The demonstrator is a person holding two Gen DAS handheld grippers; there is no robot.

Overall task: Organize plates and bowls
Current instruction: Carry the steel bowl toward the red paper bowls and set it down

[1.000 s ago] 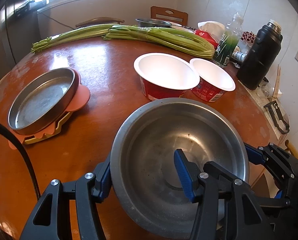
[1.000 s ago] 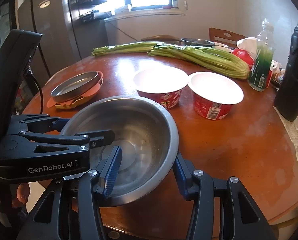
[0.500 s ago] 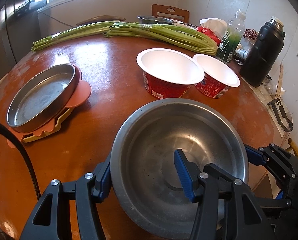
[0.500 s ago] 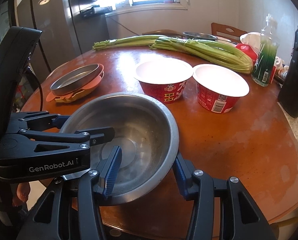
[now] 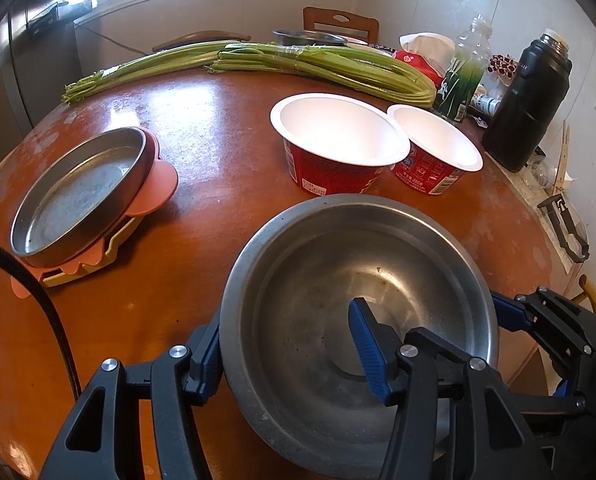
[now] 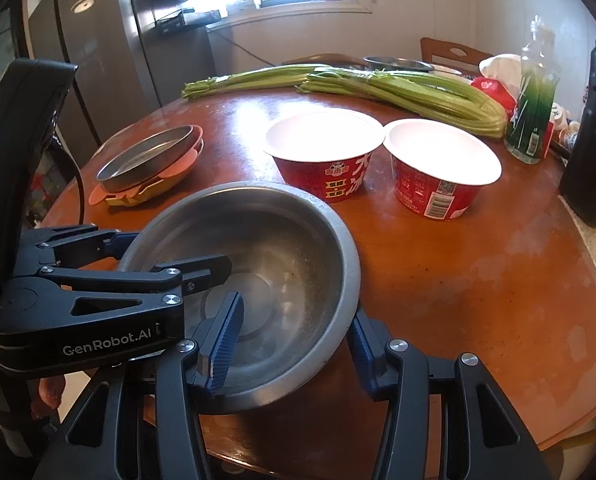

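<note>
Both red cups look nearer than a second ago. At the table's near edge, the left gripper straddles the steel bowl's left rim loosely; the right gripper, jaws opening, straddles its right rim.

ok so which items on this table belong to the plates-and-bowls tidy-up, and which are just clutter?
Job:
- big steel bowl
- steel plate, on the pink plate and yellow plate
- near red paper bowl
- far red paper bowl
- probably the small steel bowl at the back

Clutter:
- celery
- black flask
- clear bottle
- tissue pack
</note>
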